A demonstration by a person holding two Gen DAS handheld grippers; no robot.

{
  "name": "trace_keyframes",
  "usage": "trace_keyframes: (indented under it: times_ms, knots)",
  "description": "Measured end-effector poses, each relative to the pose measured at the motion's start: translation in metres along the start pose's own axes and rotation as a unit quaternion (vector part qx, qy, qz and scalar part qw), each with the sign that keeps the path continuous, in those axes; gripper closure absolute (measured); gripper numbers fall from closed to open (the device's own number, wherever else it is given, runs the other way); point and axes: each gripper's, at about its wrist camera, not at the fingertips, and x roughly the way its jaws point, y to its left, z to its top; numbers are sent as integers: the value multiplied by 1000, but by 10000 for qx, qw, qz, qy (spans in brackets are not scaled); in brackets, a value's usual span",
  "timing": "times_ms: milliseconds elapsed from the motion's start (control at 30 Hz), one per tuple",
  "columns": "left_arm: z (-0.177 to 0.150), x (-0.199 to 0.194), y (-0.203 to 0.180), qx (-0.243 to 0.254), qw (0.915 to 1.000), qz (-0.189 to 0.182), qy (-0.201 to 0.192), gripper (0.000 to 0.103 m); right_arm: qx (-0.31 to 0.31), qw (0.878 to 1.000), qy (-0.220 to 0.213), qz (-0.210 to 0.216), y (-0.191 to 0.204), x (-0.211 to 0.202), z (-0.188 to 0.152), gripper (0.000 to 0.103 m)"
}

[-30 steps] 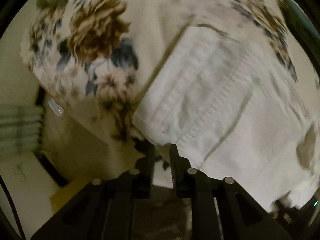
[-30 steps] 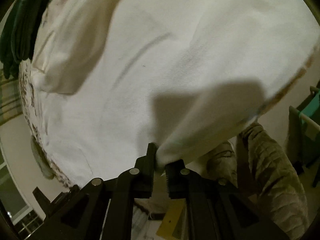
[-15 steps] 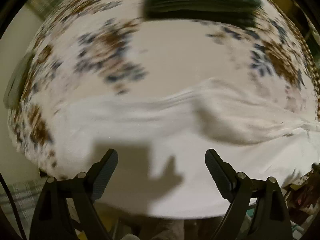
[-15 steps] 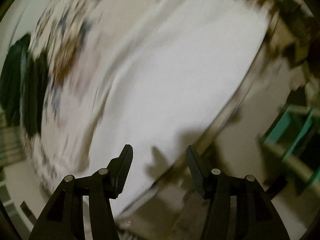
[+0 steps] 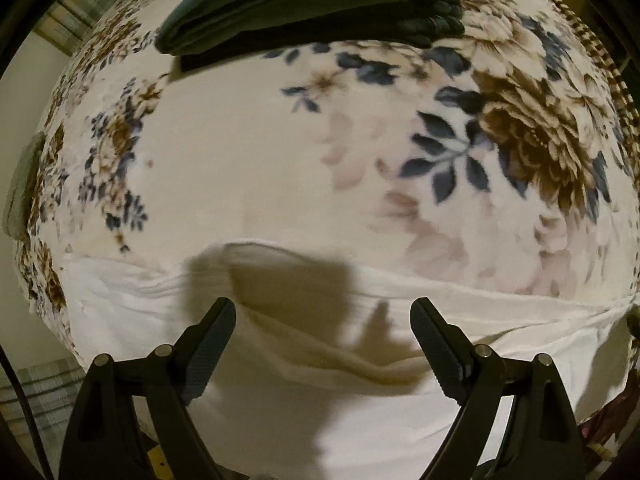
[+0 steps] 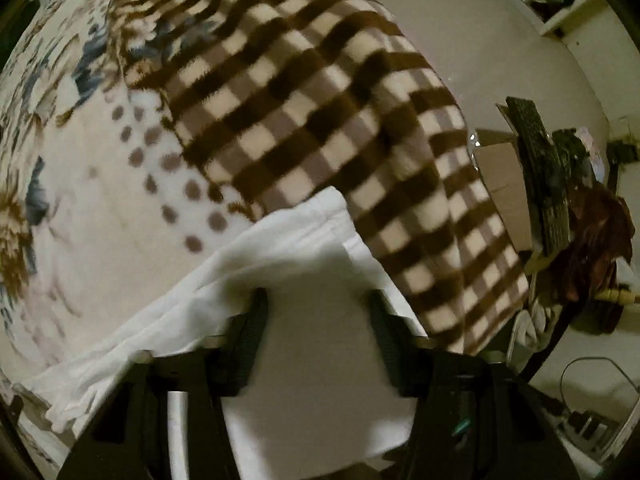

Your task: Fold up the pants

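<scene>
The white pants (image 5: 360,420) lie spread flat on a flowered blanket (image 5: 248,168) that covers the bed, along the blanket's near edge in the left wrist view. A soft ridge of cloth runs across them, and the far edge of the pants shows a stitched hem.

The left gripper (image 5: 322,344) hangs above the pants with its jaws spread wide; nothing sits between them, and its shadow falls on the cloth below. Its fingers (image 5: 208,352) are clear of the fabric.

The right gripper (image 6: 316,336) points down over a corner of the pants (image 6: 288,248), where that corner reaches the brown checked border of the blanket (image 6: 320,120). Its jaws stand partly apart and have just been closing; the cloth lies beneath them, and no fold is pinched between the pads.

A stack of folded dark green clothes (image 5: 312,4) rests on the blanket at its far side, well apart from the pants. Beyond the checked border, off the bed, a cardboard box (image 6: 500,184) stands on the floor.
</scene>
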Motion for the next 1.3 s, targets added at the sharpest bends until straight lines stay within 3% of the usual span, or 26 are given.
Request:
trace_keyframes:
  times_ms: [33, 133, 233, 400, 467, 533, 567, 667, 700, 733, 767, 833, 967, 1067, 1200, 1267, 1300]
  knots:
    - [1, 0, -4, 11, 10000, 2, 9, 14, -50, 10000, -59, -11, 0, -1, 1, 103]
    - [3, 0, -13, 27, 10000, -14, 19, 14, -251, 9977, -622, -87, 11, -20, -3, 103]
    - [5, -1, -18, 54, 10000, -43, 8, 14, -52, 9957, -920, 27, 9, -33, -3, 103]
    - [4, 0, -25, 35, 9999, -141, 22, 14, -119, 9989, -291, 355, -9, -21, 19, 99]
    - [3, 0, -29, 39, 9998, -168, 35, 14, -230, 9989, -110, 393, -14, -14, 24, 80]
    - [1, 0, -34, 46, 9997, -223, 33, 14, -361, 9984, 11, 425, -13, -7, 25, 31]
    - [0, 0, -37, 55, 9997, -232, 30, 14, -395, 9984, 72, 410, -11, -4, 24, 26]
    - [-2, -1, -44, 81, 9996, -287, 29, 14, -449, 9979, 242, 398, -8, 8, 21, 27]
    - [-3, -1, -46, 87, 9995, -289, 29, 14, -508, 9977, 259, 365, -6, 12, 21, 38]
    - [-5, -2, -49, 100, 9995, -282, 24, 14, -584, 9977, 174, 295, -2, 13, 19, 69]
    - [-5, -2, -51, 106, 9995, -282, 21, 14, -662, 9977, 16, 132, 2, 13, 18, 82]
    - [-6, -5, -53, 99, 9995, -310, -9, 14, -665, 9975, -226, 107, 3, 11, 9, 90]
    - [-8, -12, -56, 24, 9994, -328, -82, 14, -574, 9949, -827, 9, 2, -16, -4, 91]
    - [-8, -12, -57, -9, 9995, -286, -102, 14, -429, 9936, -1042, -109, -1, -25, -9, 91]
    - [-12, -13, -42, -236, 9992, -332, -52, 14, -502, 9985, -171, 162, -9, 9, 10, 81]
    - [-20, -16, -25, -400, 9987, -320, -49, 14, -607, 9979, -42, 199, -8, -1, 14, 69]
    - [-25, -17, -12, -503, 9983, -300, -32, 14, -700, 9972, -163, 201, -5, -15, 11, 57]
